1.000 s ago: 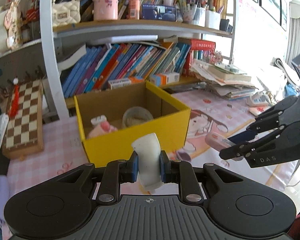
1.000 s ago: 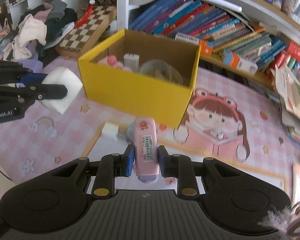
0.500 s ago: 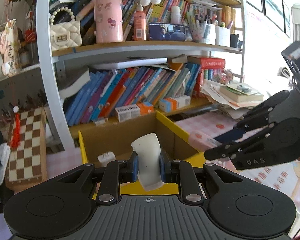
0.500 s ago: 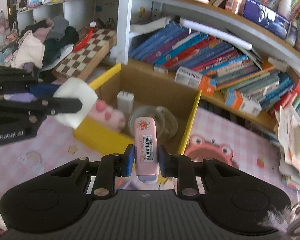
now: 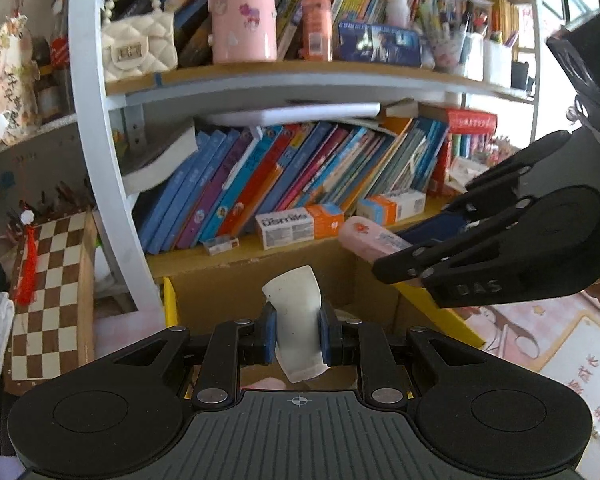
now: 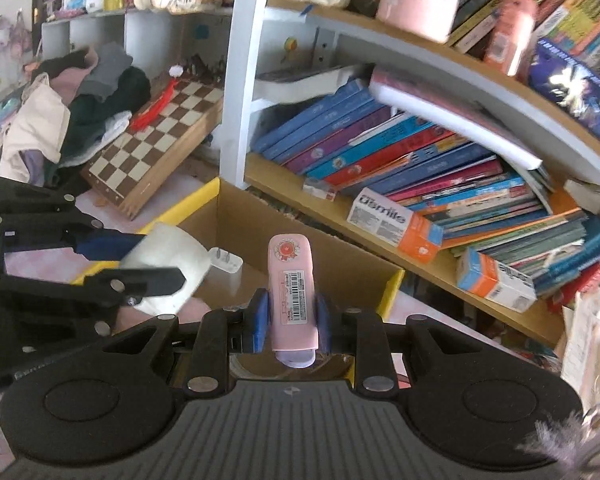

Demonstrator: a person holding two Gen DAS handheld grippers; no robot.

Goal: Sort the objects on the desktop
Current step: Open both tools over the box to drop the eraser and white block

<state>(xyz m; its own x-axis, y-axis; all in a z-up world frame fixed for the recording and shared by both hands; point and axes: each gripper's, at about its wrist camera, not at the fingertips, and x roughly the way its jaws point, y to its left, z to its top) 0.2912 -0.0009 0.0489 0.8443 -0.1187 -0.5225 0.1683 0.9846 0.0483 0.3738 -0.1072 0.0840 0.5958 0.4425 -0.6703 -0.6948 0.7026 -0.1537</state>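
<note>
My left gripper (image 5: 297, 334) is shut on a white rounded block (image 5: 298, 320), held above the open yellow cardboard box (image 5: 436, 314). My right gripper (image 6: 292, 322) is shut on a pink case with a barcode label (image 6: 291, 292), also over the box (image 6: 392, 280). In the left wrist view the right gripper (image 5: 404, 258) comes in from the right with the pink case (image 5: 374, 238). In the right wrist view the left gripper (image 6: 140, 260) holds the white block (image 6: 168, 256) at the left. A white charger plug (image 6: 224, 260) lies inside the box.
A bookshelf packed with leaning books (image 5: 300, 184) stands right behind the box, with small cartons (image 6: 394, 220) on its ledge. A folded chessboard (image 5: 48, 296) leans at the left next to a clothes pile (image 6: 60, 120). A pink cartoon mat (image 5: 540, 352) covers the table.
Both grippers have risen and moved forward with their objects, from in front of the box to above its opening. The shelf looms closer.
</note>
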